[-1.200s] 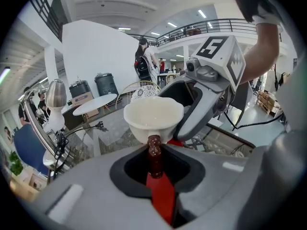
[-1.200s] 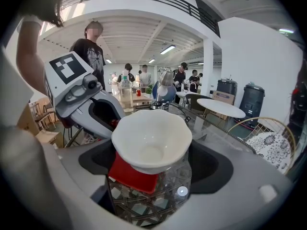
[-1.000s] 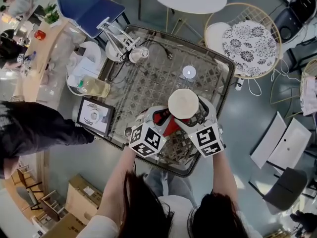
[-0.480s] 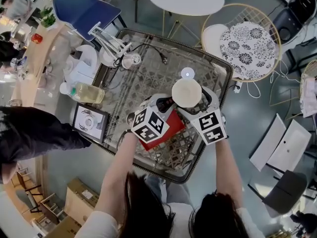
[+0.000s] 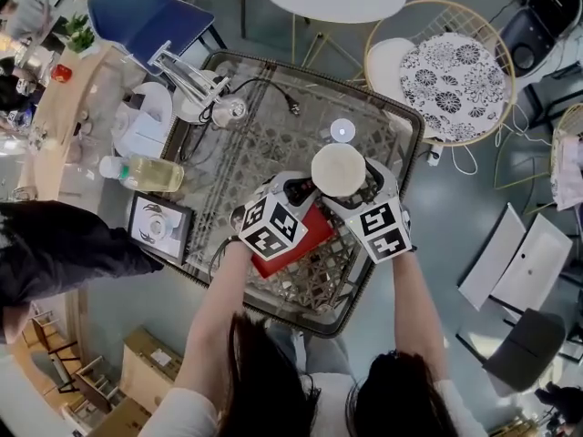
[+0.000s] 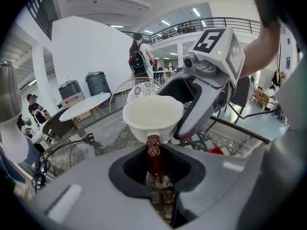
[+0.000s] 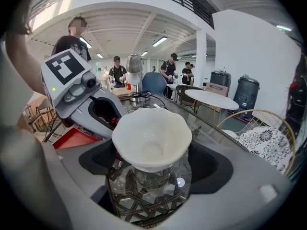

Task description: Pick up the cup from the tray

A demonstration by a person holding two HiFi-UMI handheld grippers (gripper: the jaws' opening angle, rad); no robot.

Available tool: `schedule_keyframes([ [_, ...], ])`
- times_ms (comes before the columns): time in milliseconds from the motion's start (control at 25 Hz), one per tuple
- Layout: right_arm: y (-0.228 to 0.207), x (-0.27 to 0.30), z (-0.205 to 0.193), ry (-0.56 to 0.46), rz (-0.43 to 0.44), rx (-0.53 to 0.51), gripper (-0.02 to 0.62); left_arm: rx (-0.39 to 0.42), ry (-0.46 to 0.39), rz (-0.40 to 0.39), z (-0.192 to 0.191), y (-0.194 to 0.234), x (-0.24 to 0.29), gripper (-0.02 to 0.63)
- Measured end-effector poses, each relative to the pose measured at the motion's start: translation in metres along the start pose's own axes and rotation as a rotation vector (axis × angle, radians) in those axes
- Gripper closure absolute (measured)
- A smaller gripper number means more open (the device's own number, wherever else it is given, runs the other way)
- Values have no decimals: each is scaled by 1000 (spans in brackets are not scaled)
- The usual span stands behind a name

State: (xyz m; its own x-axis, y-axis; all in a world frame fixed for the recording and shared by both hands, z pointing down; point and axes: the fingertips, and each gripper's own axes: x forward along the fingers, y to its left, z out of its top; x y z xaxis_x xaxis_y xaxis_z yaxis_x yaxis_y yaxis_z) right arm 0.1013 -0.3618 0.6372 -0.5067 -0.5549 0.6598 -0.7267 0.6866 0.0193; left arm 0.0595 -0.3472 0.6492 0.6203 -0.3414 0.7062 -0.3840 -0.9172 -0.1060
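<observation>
A white cup [image 5: 338,169] with a wavy rim hangs above the glass table, and my right gripper [image 5: 352,189] is shut on its lower part. In the right gripper view the cup [image 7: 151,138] fills the gap between the jaws, with the table lattice below it. The red tray [image 5: 314,228] lies flat on the table, mostly under my left gripper [image 5: 305,191]. The left gripper [image 6: 153,152] is shut with its dark red pads together, pointing at the cup [image 6: 153,116] from just beside it. I see nothing between those pads.
The glass table [image 5: 273,144] carries a desk lamp [image 5: 196,80], a cable with a plug [image 5: 291,107], a small white disc [image 5: 342,130], a bottle of yellow liquid [image 5: 146,173] and a framed tablet [image 5: 157,228]. A wicker chair [image 5: 451,76] stands at the far right. A black sleeve [image 5: 55,253] shows at the left.
The cup, held by the right gripper, has moved off the red tray toward the far side of the table. The tray now shows flat under the left gripper.
</observation>
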Motion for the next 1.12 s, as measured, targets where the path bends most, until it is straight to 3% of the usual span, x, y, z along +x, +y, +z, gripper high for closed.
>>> schedule_keyframes([
  [160, 2, 0, -3, 13, -6, -27, 120, -26, -12, 24, -4, -3, 2, 535],
  [280, 2, 2, 0, 8, 1, -39, 124, -2, -12, 40, -5, 0, 1, 531],
  [440, 7, -4, 4, -26, 40, -23, 52, 43, 0, 62, -4, 3, 1, 503],
  [680, 8, -18, -1, -28, -15, -29, 39, 41, 5, 54, -11, 0, -14, 483],
  [800, 11, -28, -5, -31, -25, 0, 31, 12, -1, 88, -17, 3, -27, 483],
  [1120, 46, -77, 32, -208, -3, 119, 31, -100, -188, 84, 28, -13, -71, 452],
])
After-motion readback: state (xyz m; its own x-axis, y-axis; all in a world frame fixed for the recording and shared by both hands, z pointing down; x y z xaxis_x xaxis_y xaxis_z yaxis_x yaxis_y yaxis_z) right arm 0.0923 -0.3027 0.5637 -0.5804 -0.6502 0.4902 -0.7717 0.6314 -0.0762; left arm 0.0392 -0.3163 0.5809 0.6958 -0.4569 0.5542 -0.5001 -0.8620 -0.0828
